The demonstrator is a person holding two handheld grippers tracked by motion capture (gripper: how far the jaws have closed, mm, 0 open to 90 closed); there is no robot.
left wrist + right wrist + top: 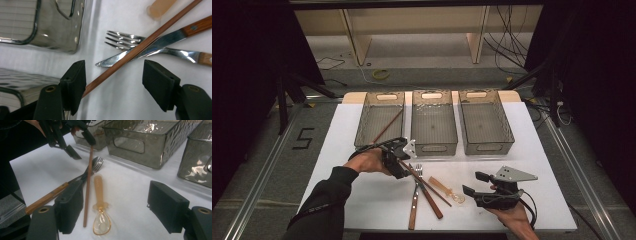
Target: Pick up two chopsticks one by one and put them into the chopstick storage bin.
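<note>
Lab: floor cables (507, 47), black drapes (242, 60)

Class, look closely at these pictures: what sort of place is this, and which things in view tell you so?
Probably a lab or workshop set up for recording, not a kitchen. A white table with three clear bins stands between dark curtains, loose cables trail on the floor, and a person works hand-held grippers over cutlery.

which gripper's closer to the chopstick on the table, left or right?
Left. The left gripper is down at the chopstick, whose end lies between its open jaws. The right gripper hovers off to the chopstick's right, past the translucent spoon.
</note>
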